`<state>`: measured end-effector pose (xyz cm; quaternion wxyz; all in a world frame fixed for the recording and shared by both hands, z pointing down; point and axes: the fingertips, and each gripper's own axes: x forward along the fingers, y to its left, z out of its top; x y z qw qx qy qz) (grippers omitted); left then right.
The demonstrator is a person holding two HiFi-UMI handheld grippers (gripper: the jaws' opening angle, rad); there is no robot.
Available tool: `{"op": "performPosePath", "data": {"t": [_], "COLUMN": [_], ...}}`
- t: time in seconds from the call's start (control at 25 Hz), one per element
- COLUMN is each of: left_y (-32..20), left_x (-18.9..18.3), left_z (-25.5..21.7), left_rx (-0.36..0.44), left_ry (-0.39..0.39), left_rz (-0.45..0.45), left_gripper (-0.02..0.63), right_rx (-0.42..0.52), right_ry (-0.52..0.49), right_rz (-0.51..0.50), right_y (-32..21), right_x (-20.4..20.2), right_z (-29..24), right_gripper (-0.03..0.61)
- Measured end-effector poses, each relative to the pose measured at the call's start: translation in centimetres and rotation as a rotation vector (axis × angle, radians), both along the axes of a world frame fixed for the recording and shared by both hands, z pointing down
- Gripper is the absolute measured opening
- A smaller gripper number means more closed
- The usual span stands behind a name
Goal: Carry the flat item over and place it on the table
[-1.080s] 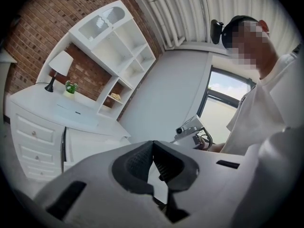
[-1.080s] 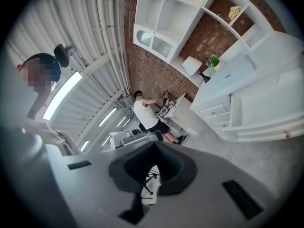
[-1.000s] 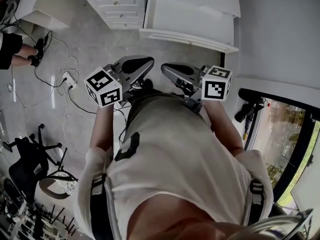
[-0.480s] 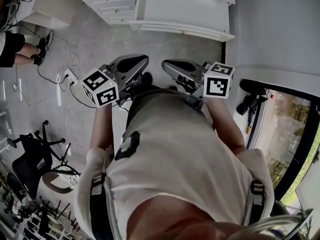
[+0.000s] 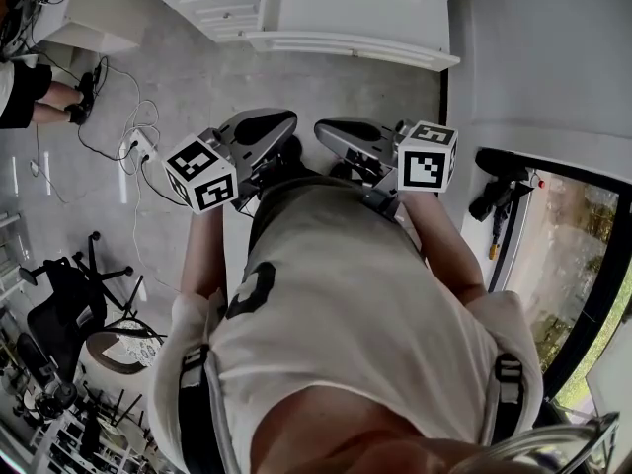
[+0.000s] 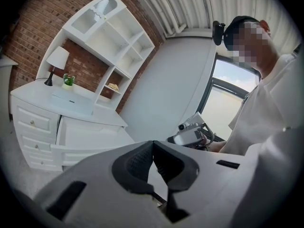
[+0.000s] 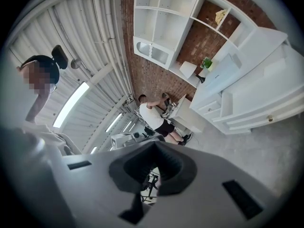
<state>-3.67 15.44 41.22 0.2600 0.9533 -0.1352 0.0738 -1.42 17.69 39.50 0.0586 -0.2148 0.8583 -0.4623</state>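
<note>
Both grippers are held close together in front of the person's chest, above the grey floor. My left gripper is shut with nothing between its pads. Beside it my right gripper is shut and empty too. A white desk with drawers stands ahead at the top of the head view. On its top, beside a small lamp and a potted plant, lies a flat pale item, far from both grippers. The right gripper view also shows this flat item.
A power strip with loose cables lies on the floor to the left. A black office chair stands lower left. Another person sits at a second desk, upper left. A dark device and a glass door are on the right.
The white desk has slid a little up and left in the head view. Both grippers stay shut, held together and in about the same place.
</note>
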Motion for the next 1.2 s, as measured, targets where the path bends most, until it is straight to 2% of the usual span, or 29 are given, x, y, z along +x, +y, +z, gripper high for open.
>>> {"op": "performPosePath", "data": {"t": [0.48,1.2], "left_y": [-4.0,-13.4], "left_x": [-2.4,-12.0], "left_z": [-0.3,1.6], "left_rx": [0.006,-0.042], "left_ry": [0.019,0.045], "left_rz": [-0.024,-0.064], "left_gripper": [0.020,0.020], "right_rx": [0.021,-0.024], "right_ry": [0.049,0.113], "right_rz": [0.025,-0.013], "right_y": [-4.2,-13.1], "right_x": [-1.3,-10.4], "right_z": [-0.4,1.3], "right_gripper": [0.009,0.011]}}
